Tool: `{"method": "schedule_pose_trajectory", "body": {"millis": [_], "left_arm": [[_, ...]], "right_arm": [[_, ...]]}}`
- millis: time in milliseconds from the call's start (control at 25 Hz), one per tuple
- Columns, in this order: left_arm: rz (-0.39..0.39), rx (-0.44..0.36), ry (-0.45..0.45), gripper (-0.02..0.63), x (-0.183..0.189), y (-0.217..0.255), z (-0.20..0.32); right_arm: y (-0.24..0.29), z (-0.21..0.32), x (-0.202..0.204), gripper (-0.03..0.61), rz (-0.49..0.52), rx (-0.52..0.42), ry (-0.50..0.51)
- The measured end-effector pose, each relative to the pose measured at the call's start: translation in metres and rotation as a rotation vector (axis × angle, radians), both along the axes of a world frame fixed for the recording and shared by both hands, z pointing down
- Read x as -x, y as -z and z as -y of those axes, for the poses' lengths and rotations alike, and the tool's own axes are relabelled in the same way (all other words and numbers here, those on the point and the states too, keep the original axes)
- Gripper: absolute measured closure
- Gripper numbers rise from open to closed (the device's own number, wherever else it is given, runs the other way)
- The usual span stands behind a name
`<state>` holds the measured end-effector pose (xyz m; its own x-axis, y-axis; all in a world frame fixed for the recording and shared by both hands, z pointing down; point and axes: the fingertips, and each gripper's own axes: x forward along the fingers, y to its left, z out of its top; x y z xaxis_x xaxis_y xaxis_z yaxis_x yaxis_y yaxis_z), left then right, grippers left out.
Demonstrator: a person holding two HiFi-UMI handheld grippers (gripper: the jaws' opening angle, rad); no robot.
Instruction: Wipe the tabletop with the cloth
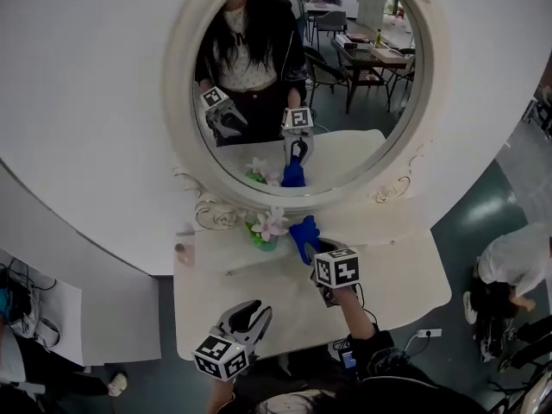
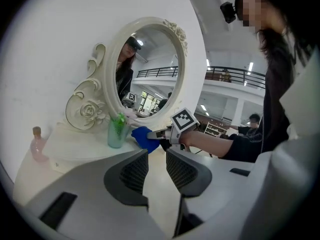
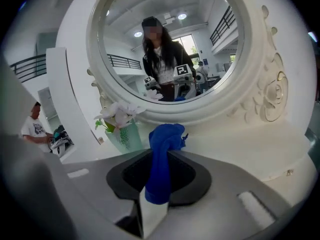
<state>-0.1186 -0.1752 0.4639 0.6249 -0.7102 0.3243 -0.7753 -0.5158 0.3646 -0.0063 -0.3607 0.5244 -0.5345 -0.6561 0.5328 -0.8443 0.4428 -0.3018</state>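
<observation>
Dressing-table stock: one blue cloth (image 3: 162, 154), clamped in my right gripper (image 1: 312, 253).

Containers, two. One green glass vase (image 1: 266, 238) holds pale flowers and stands on the raised shelf (image 1: 216, 250) under the mirror. One small pink bottle (image 1: 182, 252) stands at the shelf's left end, well apart from the vase; I cannot read its contents. Other items: one oval mirror with an ornate white frame (image 1: 177, 102) and one white tabletop (image 1: 405, 283). My right jaws are closed on the cloth's lower part. Its bunched top stands out past the tips at the shelf's front edge, just right of the vase, the nearest thing to it. I cannot tell whether the cloth touches the shelf. My left gripper (image 1: 250, 316) sits over the tabletop's front, jaws apart with nothing between them.
</observation>
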Motion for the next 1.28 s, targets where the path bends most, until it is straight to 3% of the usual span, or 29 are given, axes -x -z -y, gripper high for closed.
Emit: {"method": "schedule_pose_trajectory", "body": {"millis": [200, 440, 640, 1040, 1280], "left_arm": [[0.037, 0.024, 0.057, 0.503, -0.022, -0.005, -0.002], [0.066, 0.003, 0.12, 0.503, -0.03, 0.004, 0.007], [0.066, 0.0, 0.118, 0.503, -0.052, 0.005, 0.011], [0.046, -0.008, 0.026, 0.503, -0.112, 0.005, 0.019], [0.048, -0.009, 0.017, 0.503, -0.121, 0.006, 0.021]], "right_arm": [[-0.015, 0.012, 0.014, 0.49, -0.002, 0.018, 0.133], [-0.04, 0.023, -0.01, 0.491, -0.167, -0.005, 0.205], [-0.041, 0.034, -0.06, 0.491, -0.16, -0.009, 0.153], [-0.04, 0.058, -0.217, 0.491, -0.297, -0.011, -0.035], [-0.043, 0.07, -0.301, 0.491, -0.355, -0.013, -0.132]]}}
